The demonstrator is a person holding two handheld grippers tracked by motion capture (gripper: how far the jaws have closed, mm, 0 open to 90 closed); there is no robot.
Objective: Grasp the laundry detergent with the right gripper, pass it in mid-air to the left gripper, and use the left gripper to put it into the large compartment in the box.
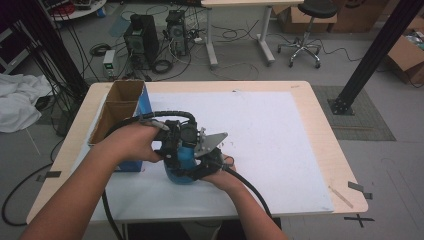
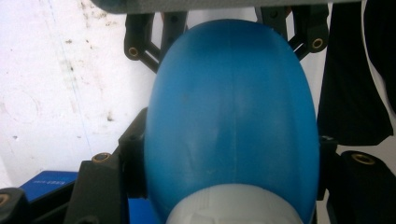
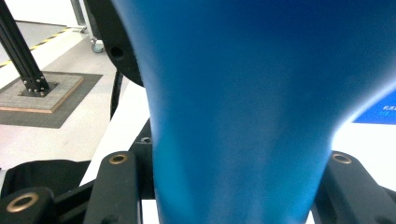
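A white sheet covers most of the wooden worktop, and at about nine o'clock on it stands an open cardboard box with blue sides. On the floor beyond, at about eleven o'clock, two dark computer towers sit among tangled cables, while a black swivel stool stands at one o'clock beside a white desk frame. A white cloth lies heaped at far nine o'clock, and a black post rises at two o'clock.
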